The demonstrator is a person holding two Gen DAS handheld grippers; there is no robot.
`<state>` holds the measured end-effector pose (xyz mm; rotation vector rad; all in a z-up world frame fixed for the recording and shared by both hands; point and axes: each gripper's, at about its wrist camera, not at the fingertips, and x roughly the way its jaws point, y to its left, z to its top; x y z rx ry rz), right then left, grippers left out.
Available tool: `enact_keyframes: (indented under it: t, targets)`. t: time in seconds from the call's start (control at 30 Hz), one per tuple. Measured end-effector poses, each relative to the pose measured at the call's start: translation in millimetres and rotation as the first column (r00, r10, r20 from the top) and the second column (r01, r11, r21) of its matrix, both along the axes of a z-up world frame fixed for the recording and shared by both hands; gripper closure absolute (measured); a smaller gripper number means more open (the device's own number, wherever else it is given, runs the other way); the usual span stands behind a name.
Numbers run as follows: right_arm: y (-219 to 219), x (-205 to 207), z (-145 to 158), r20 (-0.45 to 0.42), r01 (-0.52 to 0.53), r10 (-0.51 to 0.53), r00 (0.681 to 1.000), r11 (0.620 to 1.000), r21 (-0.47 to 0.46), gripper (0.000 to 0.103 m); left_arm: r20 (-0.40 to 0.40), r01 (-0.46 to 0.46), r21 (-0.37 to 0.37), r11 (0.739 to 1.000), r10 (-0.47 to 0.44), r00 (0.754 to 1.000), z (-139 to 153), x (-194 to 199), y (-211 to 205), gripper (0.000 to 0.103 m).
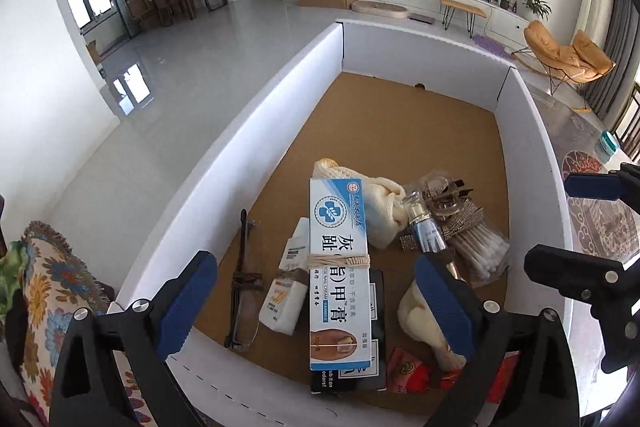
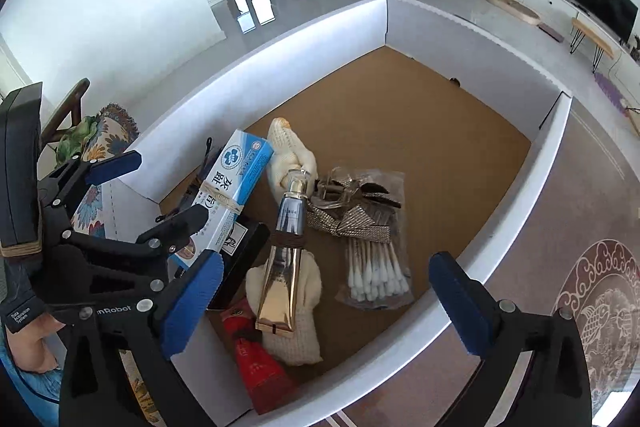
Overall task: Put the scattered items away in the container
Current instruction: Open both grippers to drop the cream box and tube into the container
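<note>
Now | your left gripper (image 1: 316, 303) and right gripper (image 2: 326, 301): both gape wide, empty, above the box (image 1: 256, 131) | cream carton (image 1: 339, 267) and tube (image 2: 286, 259) lie inside | step: release done | next: seek leftover strays outside.

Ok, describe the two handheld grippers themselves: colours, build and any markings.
Both are matte black plastic frames with silver screw heads and two long fingers faced with blue pads. The left gripper and the right gripper look alike. In the right wrist view, white lettering ending in "nRobot" shows on the black frame.
</note>
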<state>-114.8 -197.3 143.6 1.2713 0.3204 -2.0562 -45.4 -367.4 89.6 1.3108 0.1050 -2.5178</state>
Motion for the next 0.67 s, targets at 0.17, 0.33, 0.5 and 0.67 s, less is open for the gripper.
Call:
enact_keyframes:
  t: [0.17, 0.33, 0.5, 0.67]
  targets:
    - [24.6, -5.6, 13.8, -0.018, 0.034, -0.034, 0.999, 0.999, -0.015, 0.000, -0.065, -0.063, 0.001, 0.998, 0.063, 0.996, 16.1, 10.4, 10.2, 0.002]
    - [33.6, -10.4, 10.4, -0.004, 0.050, -0.050, 0.999, 0.998, -0.031, 0.000, -0.086, -0.084, 0.080, 0.993, 0.091, 0.992, 20.9, 9.6, 19.2, 0.000]
    - [30.9, -9.4, 4.2, 0.001, 0.039, -0.039, 0.999, 0.999, -0.021, 0.000, -0.132, -0.157, 0.094, 0.983, 0.168, 0.977, 23.0, 17.6, 24.0, 0.000]
    - [28.7, -9.6, 1.6, 0.002, 0.036, -0.036, 0.999, 0.999, -0.023, 0.000, -0.112, -0.190, 0.047, 0.981, 0.195, 0.974, 19.7, 13.7, 26.1, 0.000]
